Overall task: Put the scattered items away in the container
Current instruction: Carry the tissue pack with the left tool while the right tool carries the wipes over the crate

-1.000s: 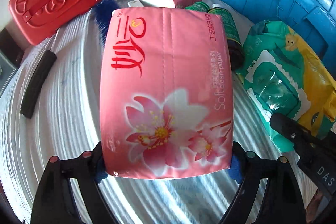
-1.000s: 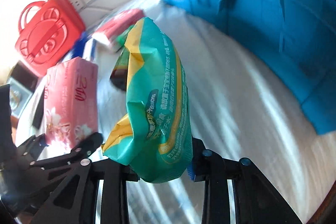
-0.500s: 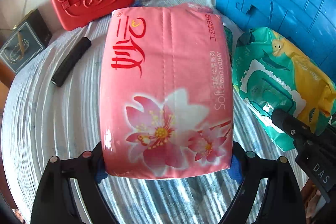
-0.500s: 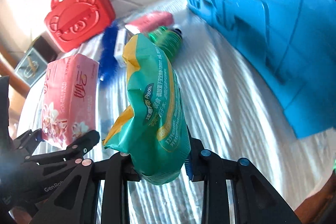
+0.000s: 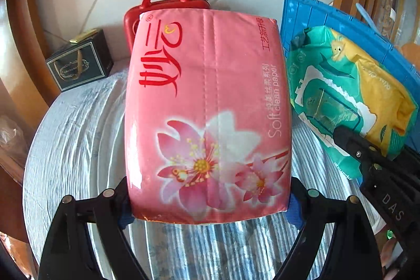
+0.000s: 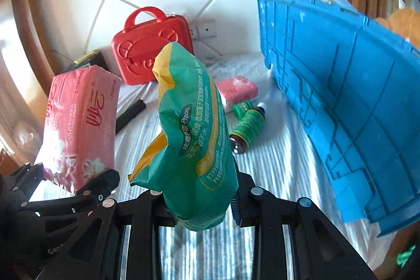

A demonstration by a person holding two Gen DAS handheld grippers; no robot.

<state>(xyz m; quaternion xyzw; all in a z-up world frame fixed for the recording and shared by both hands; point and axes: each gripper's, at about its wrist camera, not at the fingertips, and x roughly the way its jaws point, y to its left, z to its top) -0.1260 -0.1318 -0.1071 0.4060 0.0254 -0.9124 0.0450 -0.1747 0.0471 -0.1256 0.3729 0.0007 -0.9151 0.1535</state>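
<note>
left gripper (image 5: 210, 204) clamps the pink tissue pack (image 5: 207, 117) wide, right gripper (image 6: 202, 198) pinches the green wipes pack (image 6: 194, 127), both held above the bed (image 6: 275, 162) beside the blue crate (image 6: 354, 101)

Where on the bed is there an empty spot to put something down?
The striped cover is bare between the green bottle and the blue crate, and also near the camera. It is crowded by the small pink pack, black stick and red case.
</note>
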